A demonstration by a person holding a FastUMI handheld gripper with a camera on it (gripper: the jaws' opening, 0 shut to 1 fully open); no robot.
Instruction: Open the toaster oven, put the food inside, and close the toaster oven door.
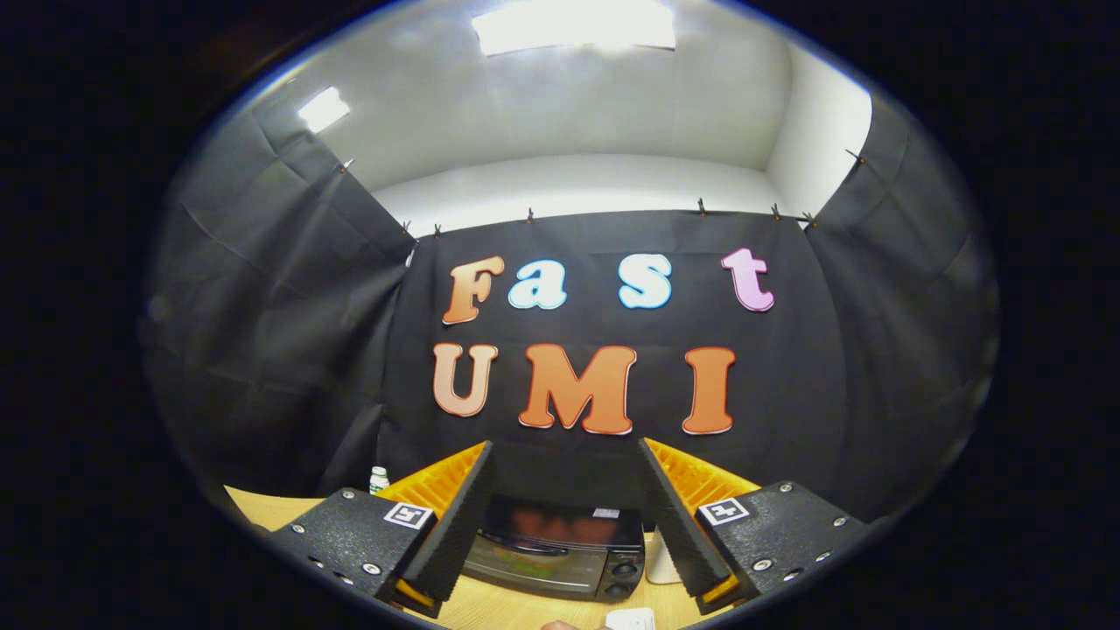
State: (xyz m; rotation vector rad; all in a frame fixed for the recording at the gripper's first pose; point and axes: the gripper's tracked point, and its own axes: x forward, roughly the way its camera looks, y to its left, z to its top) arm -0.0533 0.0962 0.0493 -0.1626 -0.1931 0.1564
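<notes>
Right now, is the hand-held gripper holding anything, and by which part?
Nothing is held. The hand-held gripper is open, its fingers spread apart, with the black toaster oven on the wooden table beyond them.

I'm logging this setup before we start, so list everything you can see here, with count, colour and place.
toaster oven: one, black, door shut, on the table ahead of the tool, seen between its fingers.
bottle: one, white with green cap, on the table behind the left finger.
white object: one, beside the oven's right end; cannot tell what.
white item: one, on the table's near edge; partly cut off.
table: one, light wood.
tool: one, fingers open, holding nothing.
</notes>
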